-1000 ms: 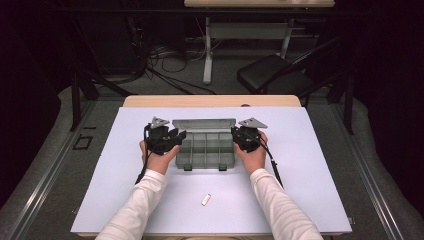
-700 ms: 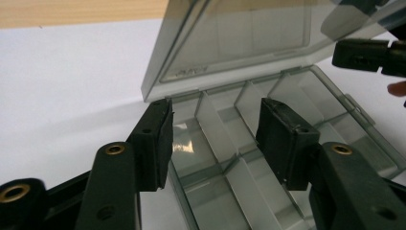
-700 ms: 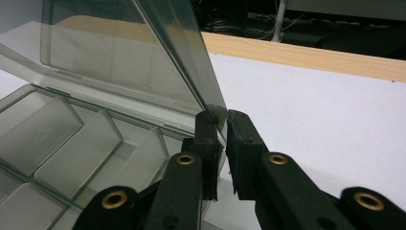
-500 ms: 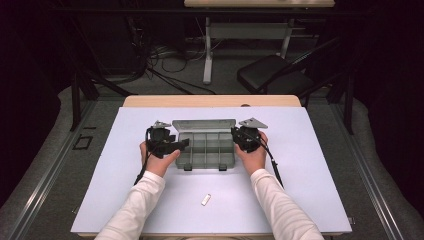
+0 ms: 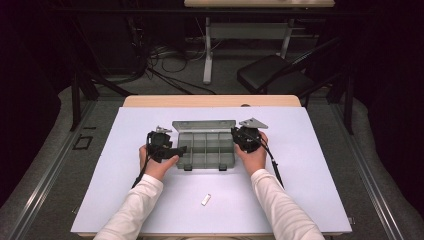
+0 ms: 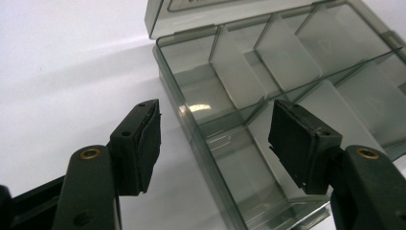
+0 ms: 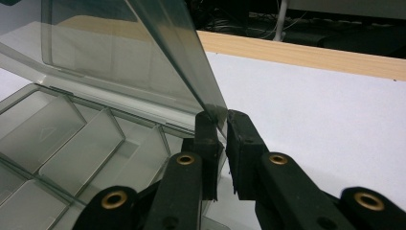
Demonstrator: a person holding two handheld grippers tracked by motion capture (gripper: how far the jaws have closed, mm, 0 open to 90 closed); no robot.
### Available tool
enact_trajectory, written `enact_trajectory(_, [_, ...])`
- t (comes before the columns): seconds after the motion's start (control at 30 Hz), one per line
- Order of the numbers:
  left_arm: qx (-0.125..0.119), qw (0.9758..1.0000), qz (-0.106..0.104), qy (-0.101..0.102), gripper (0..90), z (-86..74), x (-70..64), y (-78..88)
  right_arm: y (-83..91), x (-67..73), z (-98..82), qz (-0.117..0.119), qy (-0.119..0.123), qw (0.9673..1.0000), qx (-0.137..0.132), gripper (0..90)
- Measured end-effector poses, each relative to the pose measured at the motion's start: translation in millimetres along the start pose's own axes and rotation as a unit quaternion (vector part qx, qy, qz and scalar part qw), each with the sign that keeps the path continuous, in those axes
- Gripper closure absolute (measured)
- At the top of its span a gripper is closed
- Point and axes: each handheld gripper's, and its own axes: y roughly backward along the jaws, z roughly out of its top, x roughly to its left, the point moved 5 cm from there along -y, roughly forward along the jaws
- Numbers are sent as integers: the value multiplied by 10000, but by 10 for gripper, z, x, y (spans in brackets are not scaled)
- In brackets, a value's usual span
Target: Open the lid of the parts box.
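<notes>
Your right gripper has its jaws clamped on the edge of the lid, holding it raised over the box, which sits mid-surface. Your left gripper has just been opening; its jaws straddle the box's near wall without pressing it. The box is open and its compartments look empty; the small white piece lies well apart.

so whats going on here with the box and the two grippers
A person works at a white table with a gripper in each hand, on a smoky clear plastic compartment box with its lid raised. The right gripper is shut on the lid's edge. The left gripper has just been opening: its jaws straddle the box's side wall without pressing it. The compartments look empty. A small white piece lies nearer the person.
</notes>
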Motion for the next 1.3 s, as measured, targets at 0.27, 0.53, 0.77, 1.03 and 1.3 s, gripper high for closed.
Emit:
enact_trajectory(0.27, [194,9995,88,-229,358,-145,25,-123,5,4,-3,3,-22,10000,-4,833])
enact_trajectory(0.53, [236,9991,11,-342,362,-188,36,-216,7,3,-5,9,-20,10000,-10,833])
enact_trajectory(0.77, [331,9980,9,-542,390,-211,15,-281,9,5,-5,16,-11,10000,-14,833])
enact_trajectory(1.03, [356,9963,12,-781,436,-211,38,-292,11,7,-6,23,-4,10000,-20,832])
enact_trajectory(1.3, [91,9933,-161,-1137,456,-213,53,-328,13,9,-7,24,-13,10000,-26,831])
